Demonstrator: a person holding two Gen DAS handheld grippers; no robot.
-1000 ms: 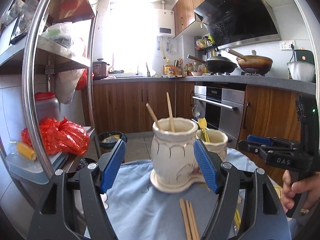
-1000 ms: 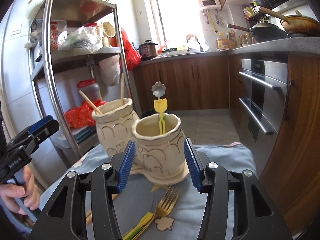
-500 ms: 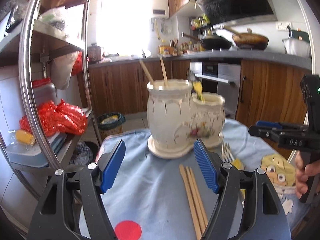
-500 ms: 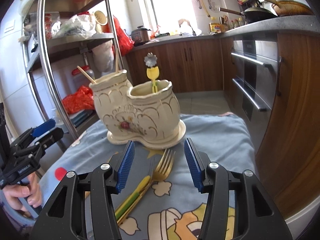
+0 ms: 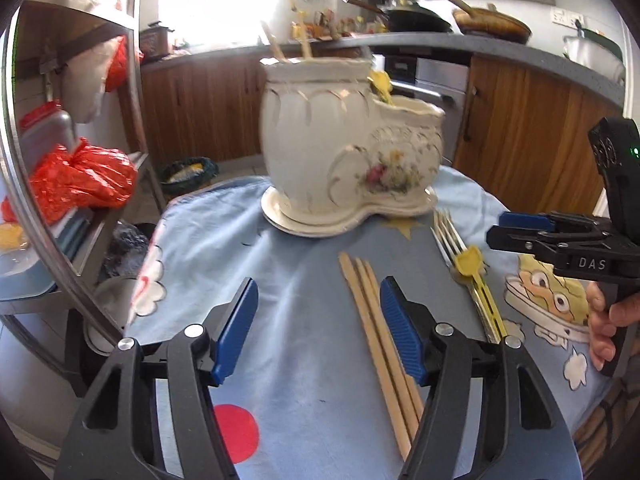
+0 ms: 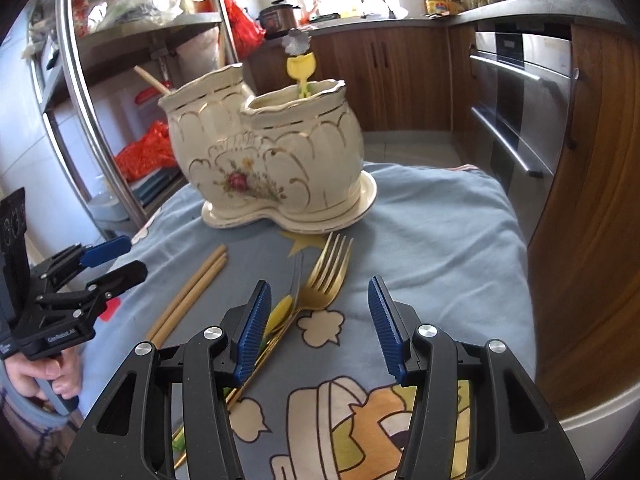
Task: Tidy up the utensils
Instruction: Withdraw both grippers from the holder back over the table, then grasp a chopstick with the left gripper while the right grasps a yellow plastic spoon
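Kitchen tablecloth (image 5: 304, 360) bears loose chopsticks (image 5: 376, 320) beneath the left gripper (image 5: 318, 328), jaws narrowing yet empty, so pinching them probably comes next.

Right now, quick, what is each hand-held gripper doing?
Left hand-held gripper: open, holding nothing; jaws just closed a little, chopsticks beneath them.
Right hand-held gripper: open, empty, above the fork.

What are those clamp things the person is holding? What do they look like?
Each is a hand-held gripper of black plastic with silver bolts and two ribbed blue pads. The left hand-held gripper carries a white label on its side. The right hand-held gripper shows white letters "DAS" and a black box with a green light on top. No sleeves can be made out.
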